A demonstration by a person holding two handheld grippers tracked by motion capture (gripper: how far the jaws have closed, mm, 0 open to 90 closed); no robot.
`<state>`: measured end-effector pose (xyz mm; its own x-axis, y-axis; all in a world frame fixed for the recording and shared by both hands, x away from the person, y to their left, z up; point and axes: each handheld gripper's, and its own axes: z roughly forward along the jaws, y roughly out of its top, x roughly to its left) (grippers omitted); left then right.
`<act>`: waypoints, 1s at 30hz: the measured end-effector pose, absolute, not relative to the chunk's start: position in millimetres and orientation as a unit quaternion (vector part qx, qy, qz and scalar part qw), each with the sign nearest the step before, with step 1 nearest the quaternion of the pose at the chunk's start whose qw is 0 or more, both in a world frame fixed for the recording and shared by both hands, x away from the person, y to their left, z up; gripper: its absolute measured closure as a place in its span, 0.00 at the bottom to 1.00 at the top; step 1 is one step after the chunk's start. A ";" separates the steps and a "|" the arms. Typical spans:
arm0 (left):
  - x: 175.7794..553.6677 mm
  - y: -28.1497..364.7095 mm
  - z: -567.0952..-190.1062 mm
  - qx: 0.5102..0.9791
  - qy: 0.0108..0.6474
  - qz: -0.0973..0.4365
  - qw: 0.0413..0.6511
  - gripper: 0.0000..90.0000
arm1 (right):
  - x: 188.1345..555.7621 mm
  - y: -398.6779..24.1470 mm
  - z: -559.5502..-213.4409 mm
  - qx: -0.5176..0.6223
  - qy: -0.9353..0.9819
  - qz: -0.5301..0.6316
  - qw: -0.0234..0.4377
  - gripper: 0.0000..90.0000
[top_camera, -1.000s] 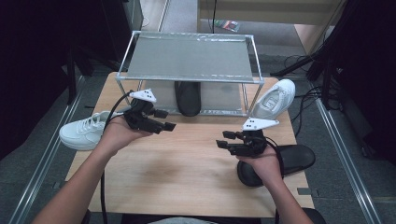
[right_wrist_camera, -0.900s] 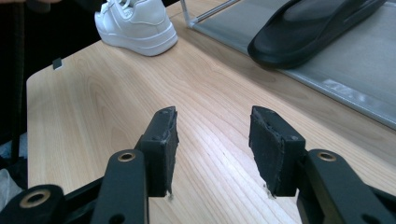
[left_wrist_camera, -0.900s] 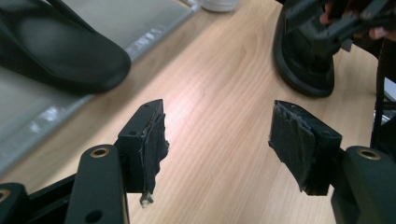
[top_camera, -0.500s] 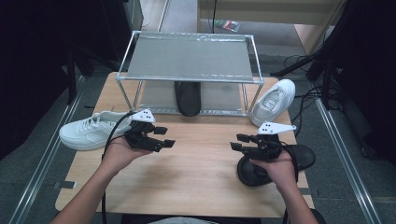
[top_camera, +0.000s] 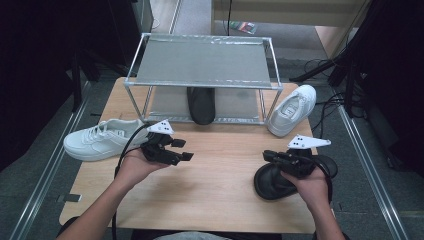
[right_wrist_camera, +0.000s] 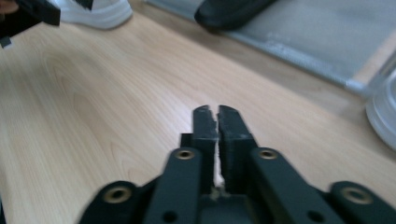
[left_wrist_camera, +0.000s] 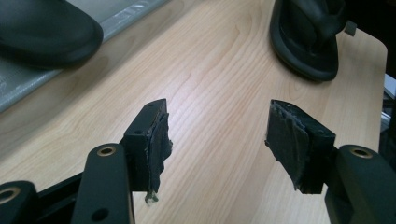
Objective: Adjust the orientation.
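Tabletop (top_camera: 220, 200) first: it carries a metal rack (top_camera: 200, 62) at the back, and every place below is given from that rack. Left of the rack's front corner lies a white sneaker (top_camera: 100, 142), close to the table's left edge. A second white sneaker (top_camera: 292, 107) leans against the rack's right front post. One black slipper (top_camera: 201, 105) sits on the rack's lower shelf, its toe just over the front rail. Its mate, the loose slipper (top_camera: 270, 182), lies in front of the rack and to the right, near the table's right front corner.

The left gripper (top_camera: 185, 150) hovers in front of the rack's left half. Its jaws have just been narrowing a little but stand released, with nothing between them. The right gripper (top_camera: 266, 155) hangs over the loose slipper. Its jaws have just clamped together on nothing.

By my reading, the step in hand is the approach to the loose slipper, not yet a grasp. The next move calls for reopening the right jaws and taking the slipper's strap or rim. Bare wood in front of the rack gives wide room. The table's right edge is close, so any push should go towards the rack.
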<state>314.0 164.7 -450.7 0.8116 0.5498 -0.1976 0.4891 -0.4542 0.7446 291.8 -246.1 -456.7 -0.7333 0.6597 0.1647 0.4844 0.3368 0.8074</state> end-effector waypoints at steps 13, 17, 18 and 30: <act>328.1 148.8 -454.6 0.854 0.294 0.019 0.428 0.44 | 275.7 -288.6 -463.2 0.389 0.806 0.429 0.123 1.00; 332.2 146.7 -454.4 0.855 0.292 0.014 0.428 0.45 | 270.6 -295.4 -467.6 0.399 0.810 0.414 0.120 1.00; 332.8 146.4 -454.1 0.855 0.293 0.013 0.428 0.45 | 269.4 -296.5 -468.4 0.402 0.810 0.410 0.118 1.00; 335.8 148.4 -455.2 0.854 0.296 0.010 0.428 0.45 | 277.8 -301.0 -486.0 0.424 0.819 0.379 0.081 1.00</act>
<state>335.8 148.4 -455.2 0.8252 0.5134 -0.2357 0.4964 -0.4598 0.7363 277.8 -301.0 -486.0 -0.6280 0.7550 0.1887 0.6320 0.3534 0.6897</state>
